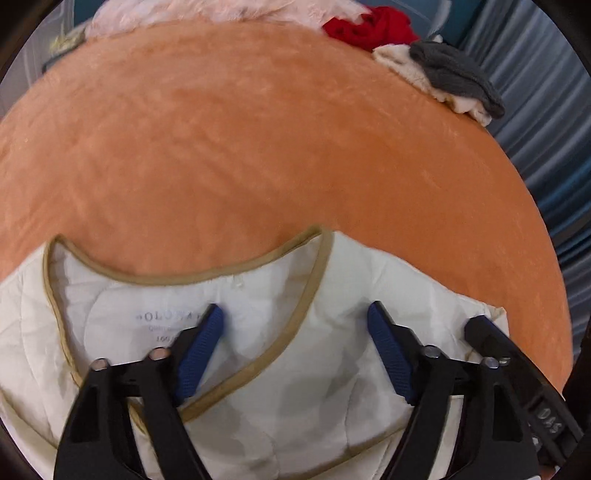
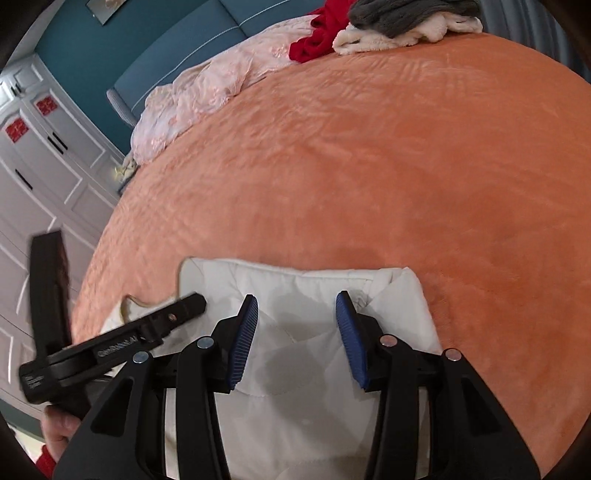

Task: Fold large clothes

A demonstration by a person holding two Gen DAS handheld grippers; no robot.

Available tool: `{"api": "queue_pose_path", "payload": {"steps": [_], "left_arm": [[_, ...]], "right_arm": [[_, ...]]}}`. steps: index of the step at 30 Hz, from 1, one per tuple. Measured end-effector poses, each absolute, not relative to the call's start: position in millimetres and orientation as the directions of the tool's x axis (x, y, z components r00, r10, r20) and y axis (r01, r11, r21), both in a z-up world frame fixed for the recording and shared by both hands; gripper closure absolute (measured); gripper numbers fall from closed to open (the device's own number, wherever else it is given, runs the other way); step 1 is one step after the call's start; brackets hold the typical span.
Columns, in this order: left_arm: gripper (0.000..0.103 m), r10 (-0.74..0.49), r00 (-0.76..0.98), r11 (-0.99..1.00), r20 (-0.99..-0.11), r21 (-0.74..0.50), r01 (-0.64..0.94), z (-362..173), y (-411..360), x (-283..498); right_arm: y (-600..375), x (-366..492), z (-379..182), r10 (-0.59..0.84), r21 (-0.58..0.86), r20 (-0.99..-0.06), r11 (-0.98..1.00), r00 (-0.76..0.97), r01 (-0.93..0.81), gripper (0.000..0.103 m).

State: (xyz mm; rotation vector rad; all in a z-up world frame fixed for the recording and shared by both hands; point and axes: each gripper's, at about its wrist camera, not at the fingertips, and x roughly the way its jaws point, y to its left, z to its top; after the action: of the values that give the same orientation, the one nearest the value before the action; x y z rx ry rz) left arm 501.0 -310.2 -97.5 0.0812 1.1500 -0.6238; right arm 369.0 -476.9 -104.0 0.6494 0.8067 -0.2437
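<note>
On the left, the left gripper (image 1: 295, 317) hangs above the neckline of the cream quilted garment (image 1: 303, 369), its jaws apart with nothing between them; the blue pads (image 1: 201, 350) do not press the cloth. The tan trim (image 1: 258, 362) and a printed label are visible there, so I judge this is the collar end, laid flat so that the fold can start from it. The garment lies at the near edge of the orange bed cover (image 1: 258, 147).

More to the right, the right gripper (image 2: 295, 332) is above an already doubled part of the same garment (image 2: 295, 369), jaws also apart and empty. Probably both tongs are free in order to take a new hold of the fabric.

At the far right corner of the bed wait other clothes, I think set aside for later: 1 pink (image 2: 207, 92), 1 red (image 2: 314, 40), 1 cream (image 2: 388, 37), 1 grey (image 2: 406, 14). So I count 2 grippers and 5 textile pieces.
</note>
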Motion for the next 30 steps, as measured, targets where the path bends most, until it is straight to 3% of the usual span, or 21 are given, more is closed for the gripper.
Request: {"api": "queue_pose_path", "payload": {"steps": [1, 2, 3, 9, 18, 25, 28, 30], "left_arm": [[0.078, -0.424, 0.263, 0.817, -0.867, -0.241, 0.524, -95.1, -314.3, 498.4], [0.099, -0.448, 0.246, 0.799, -0.859, -0.261, 0.542, -93.3, -316.1, 495.7], [0.102, -0.450, 0.241, 0.797, -0.860, -0.265, 0.543, -91.5, -317.1, 495.9], [0.102, -0.446, 0.313, 0.793, -0.838, -0.208, 0.572, -88.5, -306.1, 489.6], [0.096, -0.459, 0.379, 0.812, -0.804, -0.206, 0.546, -110.2, -301.7, 482.0], [0.091, -0.460, 0.421, 0.827, -0.782, -0.205, 0.523, -104.2, -297.2, 478.0], [0.091, -0.472, 0.442, 0.842, -0.763, -0.241, 0.483, -75.6, -272.3, 469.9], [0.091, -0.503, 0.460, 0.824, -0.732, -0.245, 0.510, -49.6, -241.9, 461.4]], "right_arm": [[-476.7, 369.0, -106.7, 0.037, 0.443, -0.734, 0.783, 0.678, 0.437, 0.060], [-475.8, 368.9, -108.1, 0.034, 0.441, -0.733, 0.784, 0.679, 0.436, 0.060], [-474.6, 368.8, -109.1, 0.029, 0.434, -0.733, 0.789, 0.680, 0.435, 0.060], [-471.0, 372.6, -110.5, -0.009, 0.367, -0.762, 0.818, 0.648, 0.443, 0.072], [-444.3, 384.1, -123.1, -0.165, 0.146, -0.788, 0.886, 0.593, 0.440, 0.072], [-442.6, 385.9, -122.4, -0.197, 0.114, -0.778, 0.889, 0.596, 0.443, 0.072], [-451.9, 379.7, -102.8, -0.156, 0.171, -0.782, 0.878, 0.604, 0.448, 0.071], [-444.6, 368.3, -74.5, -0.148, 0.206, -0.732, 0.883, 0.666, 0.422, 0.070]]}}
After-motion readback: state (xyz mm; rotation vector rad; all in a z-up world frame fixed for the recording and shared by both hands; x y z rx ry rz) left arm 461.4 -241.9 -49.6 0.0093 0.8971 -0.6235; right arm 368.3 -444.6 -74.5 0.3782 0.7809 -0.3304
